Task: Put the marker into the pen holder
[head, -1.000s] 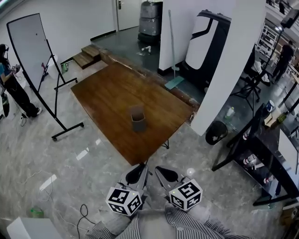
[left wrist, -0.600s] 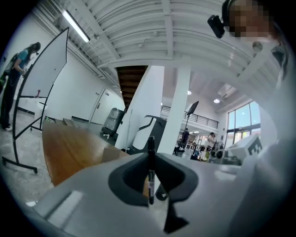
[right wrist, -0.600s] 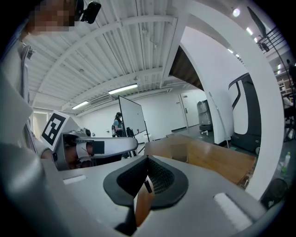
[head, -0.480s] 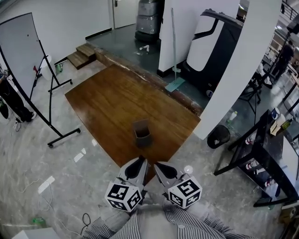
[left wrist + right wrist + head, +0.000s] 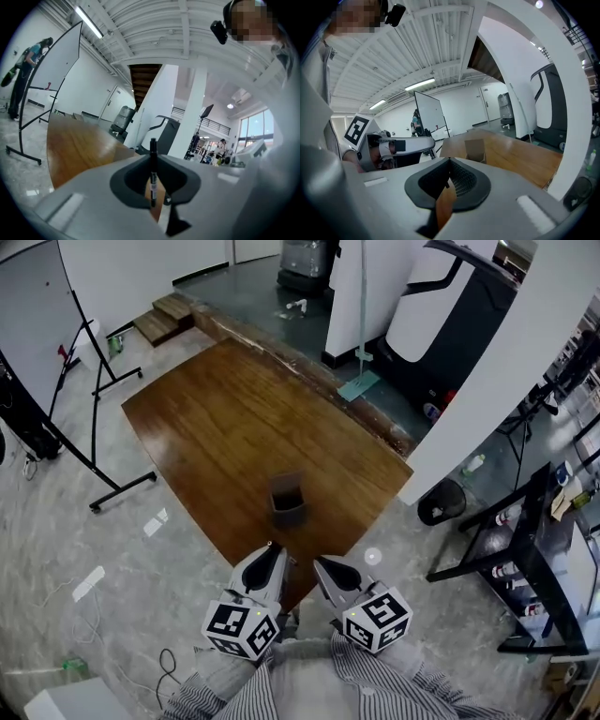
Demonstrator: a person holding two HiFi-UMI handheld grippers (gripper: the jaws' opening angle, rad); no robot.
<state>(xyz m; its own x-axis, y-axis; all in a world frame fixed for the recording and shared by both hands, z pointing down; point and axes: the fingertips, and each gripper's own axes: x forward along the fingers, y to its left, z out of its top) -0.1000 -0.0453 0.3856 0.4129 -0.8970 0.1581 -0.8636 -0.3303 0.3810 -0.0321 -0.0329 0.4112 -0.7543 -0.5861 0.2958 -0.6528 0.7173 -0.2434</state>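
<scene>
A brown square pen holder (image 5: 288,500) stands upright near the front edge of the wooden table (image 5: 216,418); it also shows as a tan box (image 5: 475,150) in the right gripper view. My left gripper (image 5: 269,551) hovers just short of the table's front edge and is shut on a black marker (image 5: 153,173), which stands upright between the jaws. My right gripper (image 5: 320,565) is beside it to the right, its jaws together with nothing in them. Both grippers sit a little in front of the holder. The left gripper (image 5: 401,146) shows from the side in the right gripper view.
A whiteboard on a wheeled stand (image 5: 37,343) is left of the table, with a person (image 5: 26,70) beside it. A white pillar (image 5: 487,381), a black bin (image 5: 441,502) and a black shelf rack (image 5: 539,568) stand to the right. Steps (image 5: 169,315) lie beyond.
The view and both grippers have come closer to the table, and the pen holder now lies nearer to the jaws. The marker stays held in the left gripper.
</scene>
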